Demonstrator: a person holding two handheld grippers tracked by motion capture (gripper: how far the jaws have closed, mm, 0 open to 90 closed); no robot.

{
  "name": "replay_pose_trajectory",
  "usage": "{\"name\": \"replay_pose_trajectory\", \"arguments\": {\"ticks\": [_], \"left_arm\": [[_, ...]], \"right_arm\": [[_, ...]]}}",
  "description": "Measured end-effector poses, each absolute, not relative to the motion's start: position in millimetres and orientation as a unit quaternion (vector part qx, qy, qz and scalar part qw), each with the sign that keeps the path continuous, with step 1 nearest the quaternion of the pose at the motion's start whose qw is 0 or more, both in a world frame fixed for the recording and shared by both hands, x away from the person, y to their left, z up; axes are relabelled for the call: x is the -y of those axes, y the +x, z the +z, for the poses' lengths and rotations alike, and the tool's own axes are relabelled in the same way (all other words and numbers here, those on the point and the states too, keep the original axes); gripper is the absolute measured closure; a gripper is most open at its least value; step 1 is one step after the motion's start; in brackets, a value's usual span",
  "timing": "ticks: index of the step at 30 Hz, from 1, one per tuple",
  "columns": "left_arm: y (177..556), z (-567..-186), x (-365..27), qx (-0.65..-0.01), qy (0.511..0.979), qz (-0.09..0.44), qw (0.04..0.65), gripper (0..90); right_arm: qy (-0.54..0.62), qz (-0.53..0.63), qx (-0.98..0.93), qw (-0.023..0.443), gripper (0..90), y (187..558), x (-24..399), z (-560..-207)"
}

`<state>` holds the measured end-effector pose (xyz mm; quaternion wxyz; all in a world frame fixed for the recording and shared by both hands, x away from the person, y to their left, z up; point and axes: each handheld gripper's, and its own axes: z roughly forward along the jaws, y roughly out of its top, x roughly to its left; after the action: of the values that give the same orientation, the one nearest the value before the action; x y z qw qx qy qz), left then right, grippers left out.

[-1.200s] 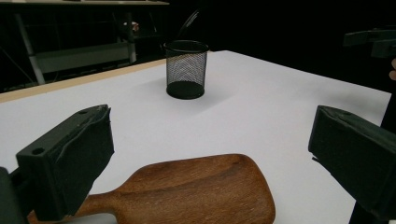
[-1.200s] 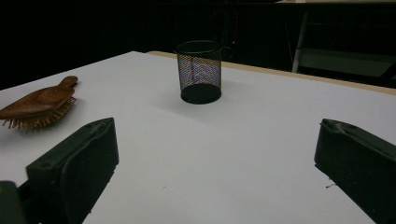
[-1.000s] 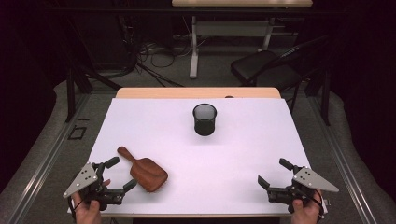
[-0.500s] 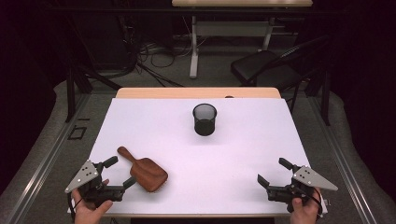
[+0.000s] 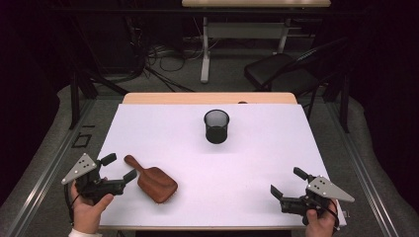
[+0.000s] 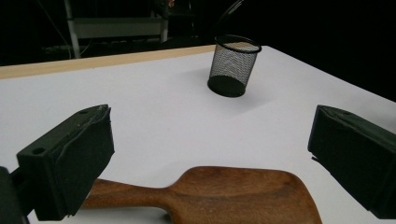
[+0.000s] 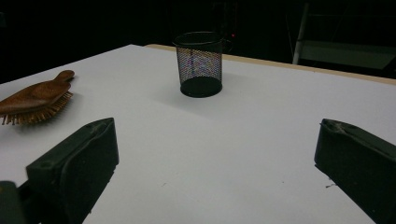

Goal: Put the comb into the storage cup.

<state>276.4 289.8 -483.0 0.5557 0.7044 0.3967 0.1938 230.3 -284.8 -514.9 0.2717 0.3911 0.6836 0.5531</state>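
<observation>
A brown wooden hairbrush (image 5: 152,182) lies bristles down on the white table (image 5: 267,153) at the front left; its back (image 6: 229,196) and its bristles (image 7: 32,105) show in the gripper views. My left gripper (image 5: 119,168) is open just left of the brush handle, with the handle near its lower jaw. A black mesh cup (image 5: 216,126) stands upright in the middle of the table toward the back (image 6: 232,65) (image 7: 200,64). My right gripper (image 5: 287,181) is open at the front right corner with nothing between its jaws.
The table's wooden far edge (image 5: 207,98) borders the white sheet. Beyond it stand a chair (image 5: 281,74) and a desk frame (image 5: 212,44) with cables on the floor. Bare white surface lies between the brush and the right gripper.
My left gripper has edged forward and to the right, closer to the brush handle. The right gripper, brush and cup have stayed put.
</observation>
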Motion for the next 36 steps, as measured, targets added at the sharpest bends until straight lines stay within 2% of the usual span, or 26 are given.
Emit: {"name": "replay_pose_trajectory", "arguments": {"ticks": [11,12,18,22,25,27,28,36], "left_arm": [[294,-474,-283,-0.402,0.716,0.197,0.536,1.9],[295,-473,-283,-0.402,0.718,0.196,0.533,4.6],[299,-470,-283,-0.407,0.72,0.197,0.527,7.2],[303,-470,-284,-0.416,0.721,0.194,0.52,15.9],[306,-470,-285,-0.424,0.72,0.192,0.515,17.1],[308,-470,-286,-0.429,0.723,0.195,0.506,24.6],[310,-471,-286,-0.431,0.724,0.194,0.503,31.6],[321,-473,-284,-0.457,0.73,0.193,0.47,43.1]], "right_arm": [[0.392,0.554,-0.683,0.269,0.0,231,285,-515],[0.391,0.554,-0.684,0.269,0.0,231,285,-515],[0.393,0.555,-0.684,0.266,0.0,231,285,-515],[0.394,0.556,-0.682,0.266,0.0,231,285,-516],[0.394,0.556,-0.682,0.267,0.0,231,285,-516],[0.391,0.555,-0.683,0.27,0.0,232,285,-516],[0.392,0.554,-0.683,0.269,0.0,232,285,-516],[0.392,0.554,-0.683,0.27,0.0,232,285,-516]]}}
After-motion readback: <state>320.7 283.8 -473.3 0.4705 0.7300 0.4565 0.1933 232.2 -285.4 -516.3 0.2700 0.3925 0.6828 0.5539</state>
